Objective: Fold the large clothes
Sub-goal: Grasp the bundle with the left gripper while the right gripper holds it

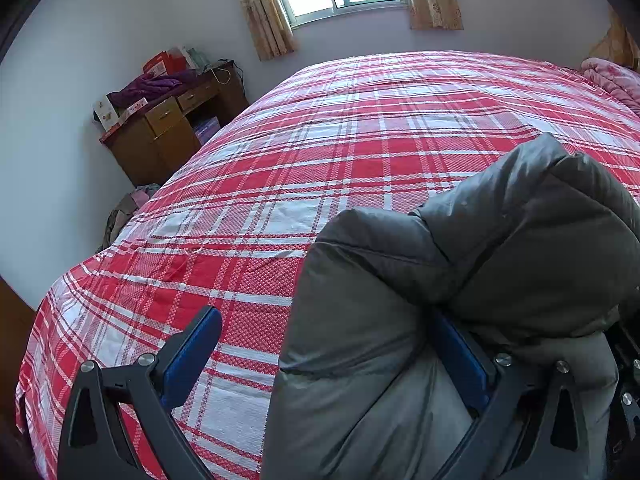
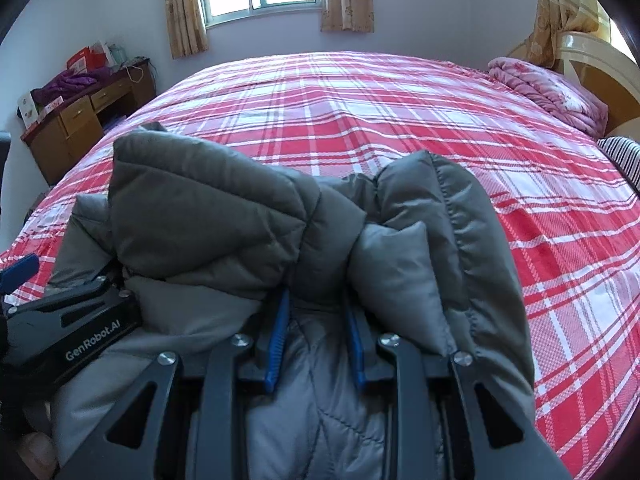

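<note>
Your right gripper pinches a bunched fold of the grey jacket, which is heaped at the near edge of the plaid bed. Your left gripper stands spread wide, the jacket draped over its right finger, the left finger over bare bedspread.

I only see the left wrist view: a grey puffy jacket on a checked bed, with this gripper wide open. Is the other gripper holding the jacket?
Observer: Yes. The right gripper is shut on a fold of the grey puffer jacket.
Operator: What's beyond the pink quilt at the edge of my picture?
Observer: A cream headboard stands behind it.
Operator: Anything else over there?
Observer: A black-and-white striped cloth lies at the far right, nearer the camera than the quilt.
</note>
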The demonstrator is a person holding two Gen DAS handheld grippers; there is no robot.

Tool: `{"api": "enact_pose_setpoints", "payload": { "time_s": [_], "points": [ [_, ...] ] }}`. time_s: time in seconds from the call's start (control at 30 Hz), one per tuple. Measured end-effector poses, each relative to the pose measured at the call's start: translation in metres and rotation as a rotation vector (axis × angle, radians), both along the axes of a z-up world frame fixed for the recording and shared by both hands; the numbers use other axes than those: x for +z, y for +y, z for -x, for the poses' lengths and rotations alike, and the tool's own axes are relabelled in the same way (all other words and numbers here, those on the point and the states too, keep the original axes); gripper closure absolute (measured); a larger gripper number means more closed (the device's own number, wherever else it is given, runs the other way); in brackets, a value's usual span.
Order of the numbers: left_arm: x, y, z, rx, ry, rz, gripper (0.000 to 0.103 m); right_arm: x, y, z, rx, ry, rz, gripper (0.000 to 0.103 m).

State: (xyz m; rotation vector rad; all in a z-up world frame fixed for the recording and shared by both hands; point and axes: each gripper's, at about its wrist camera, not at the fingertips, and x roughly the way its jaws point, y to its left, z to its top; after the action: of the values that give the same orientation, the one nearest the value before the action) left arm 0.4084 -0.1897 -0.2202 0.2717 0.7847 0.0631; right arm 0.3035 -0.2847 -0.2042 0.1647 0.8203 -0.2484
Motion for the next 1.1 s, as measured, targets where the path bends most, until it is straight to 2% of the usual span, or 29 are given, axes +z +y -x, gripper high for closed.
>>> {"api": "enact_pose_setpoints", "payload": {
  "time_s": [0.37,0.47,0.5,0.53,0.6,0.63,0.67,0.77,0.9,1.1],
  "points": [
    [0.001,0.000,-0.001,-0.001,0.006,0.000,0.001,0.000,0.001,-0.001,0.000,0.004,0.013,0.074],
    [0.013,0.008,0.006,-0.034,0.032,0.020,0.001,0.002,0.001,0.000,0.006,0.007,0.004,0.074],
    [0.022,0.014,0.014,-0.035,0.017,0.022,0.001,0.004,0.001,0.002,0.012,0.006,0.004,0.074],
    [0.030,0.021,0.024,-0.028,-0.021,0.022,0.001,0.009,0.002,0.008,0.017,-0.001,0.011,0.072],
    [0.041,0.030,0.042,-0.043,-0.059,0.051,0.001,0.023,0.006,0.027,0.005,-0.056,0.019,0.055],
    [0.041,0.033,0.050,-0.061,-0.059,0.072,0.001,0.028,0.008,0.036,0.000,-0.087,0.019,0.038],
    [0.039,0.032,0.055,-0.069,-0.053,0.073,0.001,0.032,0.010,0.047,-0.002,-0.117,0.021,0.031],
    [0.021,0.025,0.060,-0.077,-0.054,0.028,0.001,0.026,0.016,0.057,0.010,-0.112,0.036,0.031],
    [0.011,0.030,0.057,-0.061,-0.060,0.077,0.001,0.018,0.016,0.054,0.014,-0.111,0.039,0.031],
    [0.000,0.030,0.049,-0.062,-0.038,0.087,0.001,0.009,0.017,0.047,0.023,-0.101,0.026,0.031]
  ]
}}
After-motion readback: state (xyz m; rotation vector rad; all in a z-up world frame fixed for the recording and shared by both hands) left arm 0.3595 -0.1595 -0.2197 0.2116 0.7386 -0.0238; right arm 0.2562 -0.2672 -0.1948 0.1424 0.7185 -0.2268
